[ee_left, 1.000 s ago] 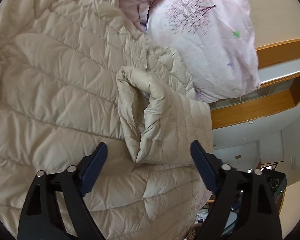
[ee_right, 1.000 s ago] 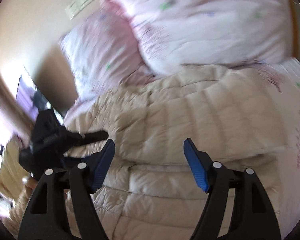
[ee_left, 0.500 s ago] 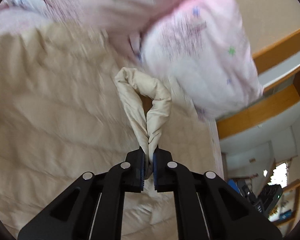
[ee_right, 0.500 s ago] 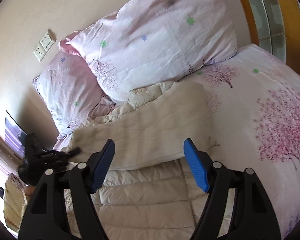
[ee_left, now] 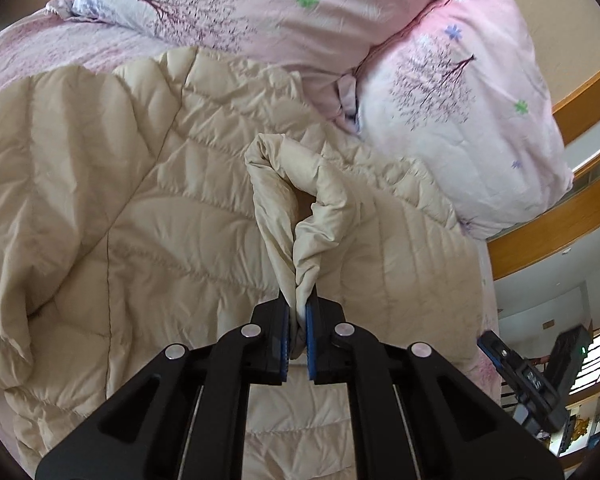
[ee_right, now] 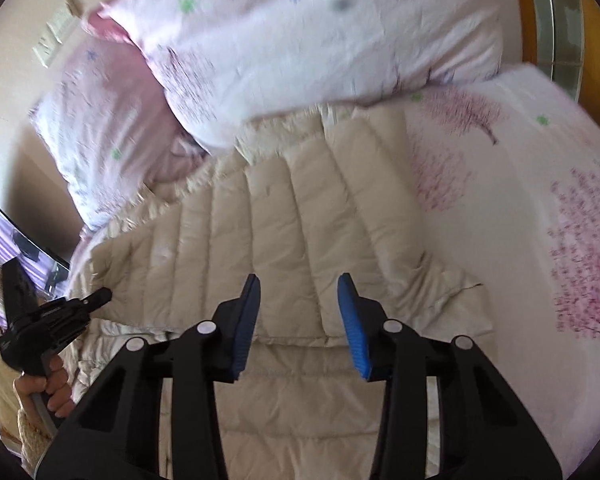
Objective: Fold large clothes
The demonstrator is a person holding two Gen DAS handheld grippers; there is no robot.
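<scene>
A beige quilted down jacket (ee_left: 140,216) lies spread on the bed. In the left wrist view my left gripper (ee_left: 298,316) is shut on a sleeve cuff (ee_left: 300,200), which is lifted into a loop above the jacket. In the right wrist view my right gripper (ee_right: 298,300) hovers over a folded-in quilted sleeve (ee_right: 284,216); its jaws are closing, a wide gap remains, and the blue pads touch no cloth. The left gripper (ee_right: 56,316), held in a hand (ee_right: 48,392), shows at the left edge of that view.
Two pink flowered pillows (ee_left: 452,104) (ee_right: 300,40) lie against the jacket's far edge. The flowered sheet (ee_right: 540,216) lies to the right of the jacket. A wooden headboard rail (ee_left: 548,224) and the bed's edge are at the right in the left wrist view.
My left gripper shut on the sleeve cuff and raised it. My right gripper dropped closer to the folded sleeve and its jaws narrowed.
</scene>
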